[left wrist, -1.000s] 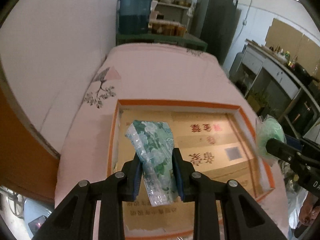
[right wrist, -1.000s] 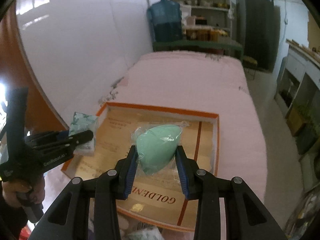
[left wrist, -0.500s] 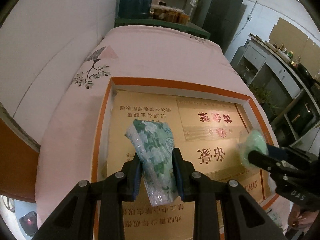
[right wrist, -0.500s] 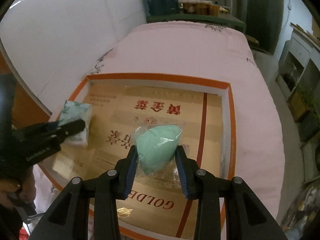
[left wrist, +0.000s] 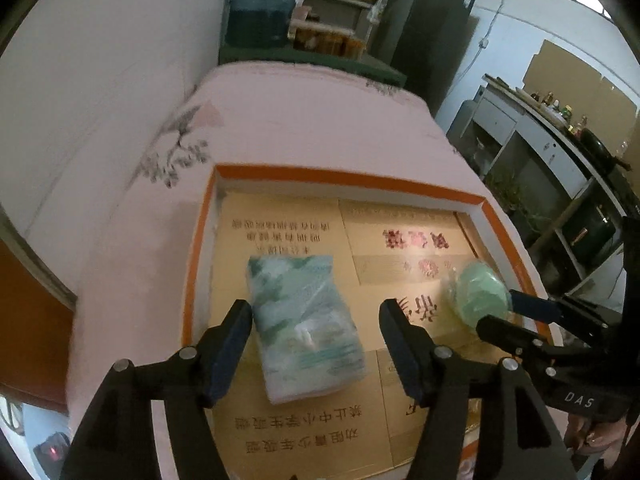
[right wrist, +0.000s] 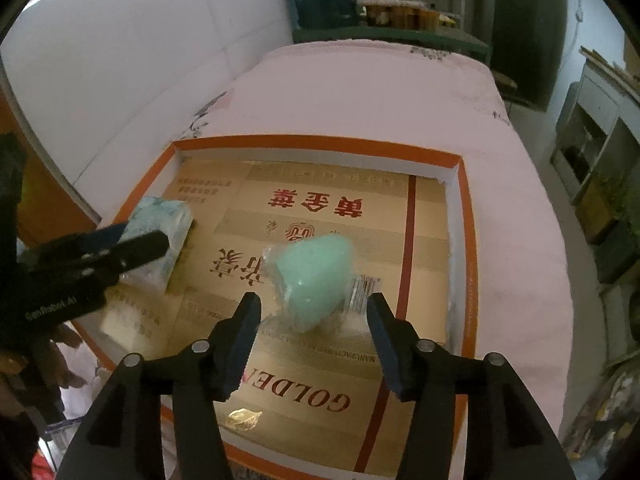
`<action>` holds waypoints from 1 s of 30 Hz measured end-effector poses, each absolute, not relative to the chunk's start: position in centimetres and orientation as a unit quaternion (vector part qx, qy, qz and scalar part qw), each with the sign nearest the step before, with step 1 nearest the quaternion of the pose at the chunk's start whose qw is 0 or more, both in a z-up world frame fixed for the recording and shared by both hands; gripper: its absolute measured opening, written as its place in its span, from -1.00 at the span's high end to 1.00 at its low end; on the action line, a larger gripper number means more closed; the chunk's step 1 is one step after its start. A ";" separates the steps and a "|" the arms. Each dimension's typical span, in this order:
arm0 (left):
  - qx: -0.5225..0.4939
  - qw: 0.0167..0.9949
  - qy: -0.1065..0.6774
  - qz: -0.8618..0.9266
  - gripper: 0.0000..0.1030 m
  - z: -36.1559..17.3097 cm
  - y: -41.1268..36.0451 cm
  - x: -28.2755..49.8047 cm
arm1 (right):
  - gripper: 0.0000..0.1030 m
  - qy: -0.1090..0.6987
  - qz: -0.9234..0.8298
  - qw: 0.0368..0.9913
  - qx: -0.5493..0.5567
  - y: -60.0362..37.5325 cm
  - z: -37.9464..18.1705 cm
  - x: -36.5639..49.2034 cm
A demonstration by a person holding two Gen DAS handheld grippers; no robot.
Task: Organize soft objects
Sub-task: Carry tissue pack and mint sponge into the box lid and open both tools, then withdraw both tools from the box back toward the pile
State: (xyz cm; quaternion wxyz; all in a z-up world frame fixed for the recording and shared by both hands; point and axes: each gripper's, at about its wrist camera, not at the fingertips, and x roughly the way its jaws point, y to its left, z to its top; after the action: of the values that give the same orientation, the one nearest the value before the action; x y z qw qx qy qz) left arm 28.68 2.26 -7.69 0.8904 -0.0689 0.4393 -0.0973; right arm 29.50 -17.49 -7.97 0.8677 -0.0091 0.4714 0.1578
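Between the spreading jaws of the left tool (left wrist: pixel 316 316) lies the floral tissue pack (left wrist: pixel 306 328), free of the pads, on the tray's (left wrist: pixel 344 178) cardboard floor. Likewise the right tool (right wrist: pixel 314 316) is opening around the bagged green sponge (right wrist: pixel 316 280). Both look delivered; beyond, the pink surface (right wrist: pixel 360 92) holds nothing further.
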 end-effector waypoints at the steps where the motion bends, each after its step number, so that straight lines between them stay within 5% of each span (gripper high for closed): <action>1: -0.064 0.894 0.433 -0.099 -0.27 -7.3 2.2 28.4 | -0.15 0.468 0.156 0.870 -0.012 -17.5 -7.8 29.2; 30: -0.072 0.946 0.305 -0.084 -0.27 1.9 2.6 15.7 | -0.15 0.378 0.136 0.916 0.021 -18.9 -1.0 17.6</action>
State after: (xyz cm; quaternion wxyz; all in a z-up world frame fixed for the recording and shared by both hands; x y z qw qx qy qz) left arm 15.67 2.58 1.92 0.9460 -0.0716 0.3048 -0.0836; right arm 17.56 -18.94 -0.96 0.9155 0.0212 0.3781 0.1356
